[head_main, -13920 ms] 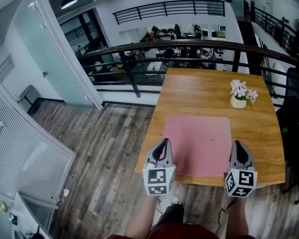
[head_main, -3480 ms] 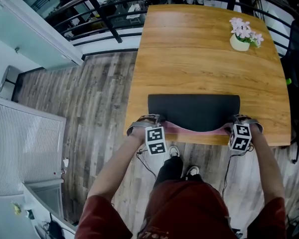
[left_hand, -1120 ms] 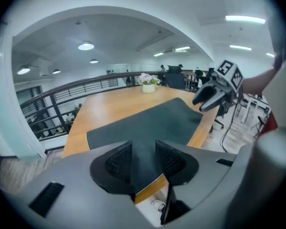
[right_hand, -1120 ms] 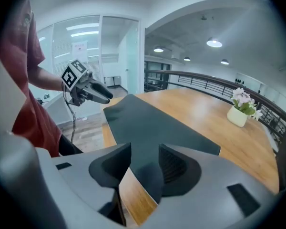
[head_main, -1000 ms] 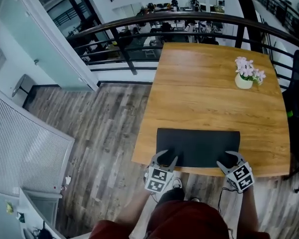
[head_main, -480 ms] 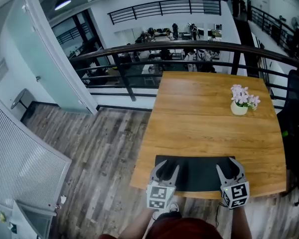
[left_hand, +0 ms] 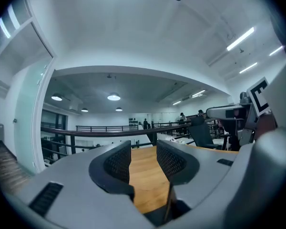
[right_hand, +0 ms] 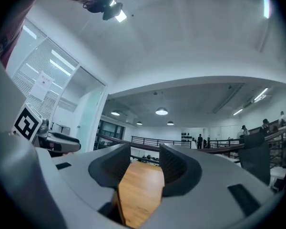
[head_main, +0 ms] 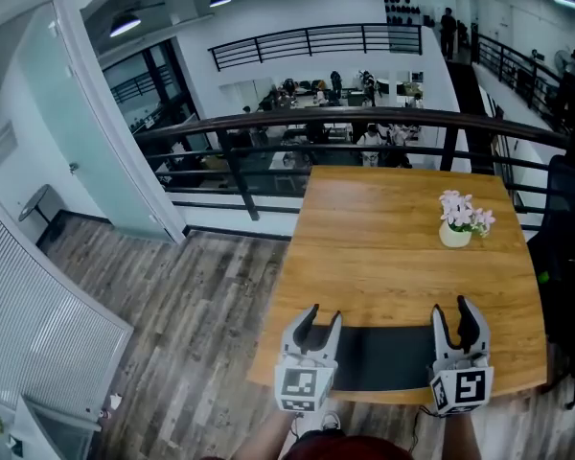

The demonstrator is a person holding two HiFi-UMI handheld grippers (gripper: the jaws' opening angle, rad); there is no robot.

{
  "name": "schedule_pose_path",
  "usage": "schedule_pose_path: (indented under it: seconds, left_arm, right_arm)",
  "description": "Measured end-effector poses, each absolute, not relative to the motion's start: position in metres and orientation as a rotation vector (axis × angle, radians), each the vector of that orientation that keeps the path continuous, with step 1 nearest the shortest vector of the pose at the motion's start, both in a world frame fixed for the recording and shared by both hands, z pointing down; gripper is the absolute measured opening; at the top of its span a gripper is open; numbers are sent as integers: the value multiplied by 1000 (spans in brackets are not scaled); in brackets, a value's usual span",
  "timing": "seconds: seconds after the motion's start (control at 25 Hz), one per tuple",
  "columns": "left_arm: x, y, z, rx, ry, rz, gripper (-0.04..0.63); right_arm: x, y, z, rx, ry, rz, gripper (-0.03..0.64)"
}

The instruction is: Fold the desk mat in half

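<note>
Desk mat: we've got the desk mat (head_main: 383, 357) at the lower centre of the head view, a dark rectangle lying flat on the table (head_main: 393, 247), its long side running along the table's near edge; whether it is doubled over we cannot tell from up here
Left claw: the left gripper (head_main: 325, 311) sits over the mat's left end in the head view, and its own camera gives us jaws standing apart with a clear gap, only bare wooden tabletop showing through, so it grips nothing
Right claw: the right gripper (head_main: 450, 305) is over the mat's right end, jaws spread and opening wider as we watch; again only tabletop shows in the gap, no grip on anything
Aim: both claws point away from the person, across the table towards the railing (head_main: 268, 123) in the upper half of the frame, marker cubes facing us at the bottom
Elsewhere on the table: a small flower pot (head_main: 457, 223) with pale pink blooms stands right of centre in the frame, well apart from the mat and both claws
Surroundings: grey wood-plank floor (head_main: 192, 305) fills the left of the frame, and a dark chair (head_main: 565, 218) stands at the right edge beside the table
</note>
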State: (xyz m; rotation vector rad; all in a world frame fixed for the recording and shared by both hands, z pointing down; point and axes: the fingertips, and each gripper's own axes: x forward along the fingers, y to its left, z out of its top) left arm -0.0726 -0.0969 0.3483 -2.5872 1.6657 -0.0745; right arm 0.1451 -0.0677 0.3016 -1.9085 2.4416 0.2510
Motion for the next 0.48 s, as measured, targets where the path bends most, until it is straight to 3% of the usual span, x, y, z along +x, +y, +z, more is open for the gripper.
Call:
schedule_pose_path:
  seconds: [0.48]
  left_arm:
    - [-105, -106, 280, -2351, 1738, 78, 184]
  right_arm:
    - [159, -71, 259, -2011, 2279, 398, 210]
